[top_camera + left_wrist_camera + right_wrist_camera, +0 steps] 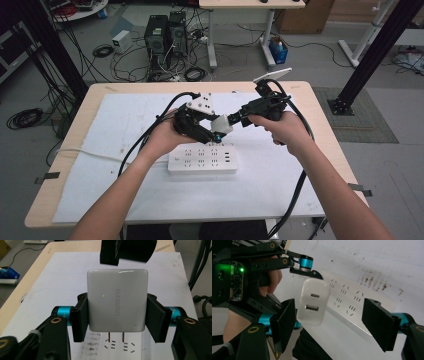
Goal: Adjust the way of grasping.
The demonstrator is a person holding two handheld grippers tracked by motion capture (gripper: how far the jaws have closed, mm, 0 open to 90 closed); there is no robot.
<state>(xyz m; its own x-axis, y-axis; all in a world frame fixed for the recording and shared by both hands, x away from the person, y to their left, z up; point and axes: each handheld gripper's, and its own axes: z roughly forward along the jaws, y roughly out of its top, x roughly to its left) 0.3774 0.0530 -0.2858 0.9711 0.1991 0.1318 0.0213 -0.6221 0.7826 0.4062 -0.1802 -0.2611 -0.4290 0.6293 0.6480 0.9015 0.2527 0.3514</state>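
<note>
The left tongs (117, 322) are clamped on a white wall charger (117, 300), one black pad pressed to each of its sides, with its two metal prongs pointing down toward the power strip (202, 159) just below. The right tongs (334, 322) stand open, their pads spread wide on either side of the charger's port face without touching it; in the right gripper view that face shows two ports, one above the other. In the high view the charger (221, 123) hangs above the counter (300, 90) between the two tongs, over the far edge of the white power strip, which lies flat on the white sheet (125, 115) covering the counter. The left hand (167, 132) and right hand (282, 127) each grasp their tool near the counter's middle
</note>
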